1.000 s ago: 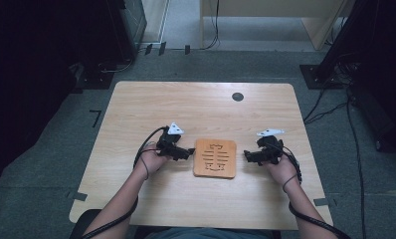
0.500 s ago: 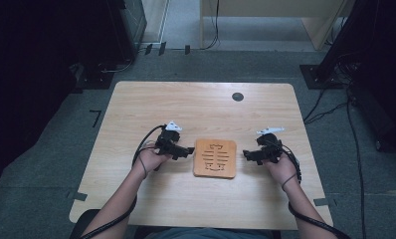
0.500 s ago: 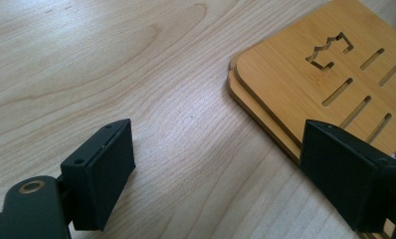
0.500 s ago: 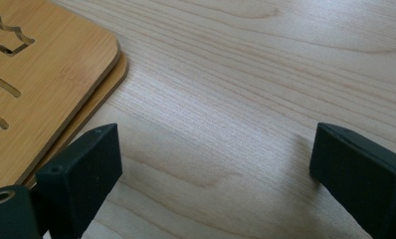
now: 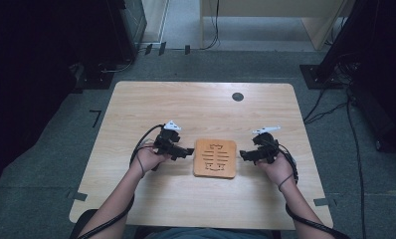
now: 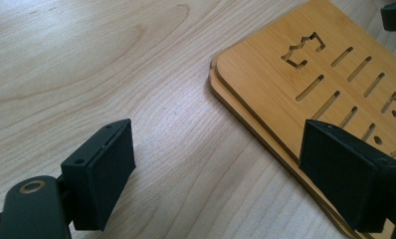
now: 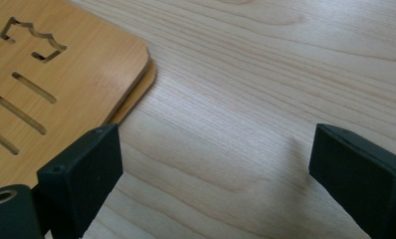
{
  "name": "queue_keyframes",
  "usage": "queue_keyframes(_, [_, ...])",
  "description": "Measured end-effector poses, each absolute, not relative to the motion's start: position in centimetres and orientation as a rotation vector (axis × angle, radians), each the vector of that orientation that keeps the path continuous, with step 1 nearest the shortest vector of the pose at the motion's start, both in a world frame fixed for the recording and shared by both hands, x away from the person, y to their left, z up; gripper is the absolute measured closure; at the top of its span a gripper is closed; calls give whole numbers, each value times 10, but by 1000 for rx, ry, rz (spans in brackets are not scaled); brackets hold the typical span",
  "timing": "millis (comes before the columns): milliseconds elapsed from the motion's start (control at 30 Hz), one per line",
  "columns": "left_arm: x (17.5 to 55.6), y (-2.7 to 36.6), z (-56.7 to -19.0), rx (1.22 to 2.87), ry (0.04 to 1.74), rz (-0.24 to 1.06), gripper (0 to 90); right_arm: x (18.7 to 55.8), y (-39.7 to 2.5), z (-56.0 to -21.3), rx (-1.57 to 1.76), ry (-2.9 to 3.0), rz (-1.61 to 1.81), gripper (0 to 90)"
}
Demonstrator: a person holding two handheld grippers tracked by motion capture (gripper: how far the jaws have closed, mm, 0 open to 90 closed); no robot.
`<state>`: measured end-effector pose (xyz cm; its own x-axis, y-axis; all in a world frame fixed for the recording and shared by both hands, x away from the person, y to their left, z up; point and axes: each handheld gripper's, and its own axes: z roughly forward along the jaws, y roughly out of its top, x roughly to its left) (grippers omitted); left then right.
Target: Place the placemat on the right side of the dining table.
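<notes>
A light wood table (image 5: 201,107), with a small dark round spot (image 5: 238,96) near its far edge. In the middle of the near half, lying flat, a brown wooden board (image 5: 215,158) with slots and little shapes cut through it. In the gripper views, looks like two thin boards, one on top of the other, the lower one peeking out at the edge.

Just to the left of the board, the left claw (image 5: 186,152), held in the left hand (image 5: 148,158), pointing at the board's left edge. Close to the board, but not holding it. In the left gripper view, jaws wide apart, nothing between them but bare table and the board's corner; one jaw in front of the table, the other in front of the board (image 6: 305,79).

Just to the right of the board, the right claw (image 5: 244,156), held in the right hand (image 5: 275,168), pointing at the board's right edge. In the right gripper view, jaws wide apart too, with bare table between them and the board (image 7: 61,84) off to one side. Not touching the board, as far as can be seen.

Black cables trailing back from both grippers along the arms. Grey floor (image 5: 51,149) all around the table.
</notes>
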<state>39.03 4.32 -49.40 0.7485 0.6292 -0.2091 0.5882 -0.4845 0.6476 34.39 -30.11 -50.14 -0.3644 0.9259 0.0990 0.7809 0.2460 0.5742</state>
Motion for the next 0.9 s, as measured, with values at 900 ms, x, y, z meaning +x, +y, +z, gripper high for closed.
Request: queue_keyframes(900, [388, 42, -492, 2230, 901, 85, 144, 343, -278, -503, 1519, 2298, 759, 70])
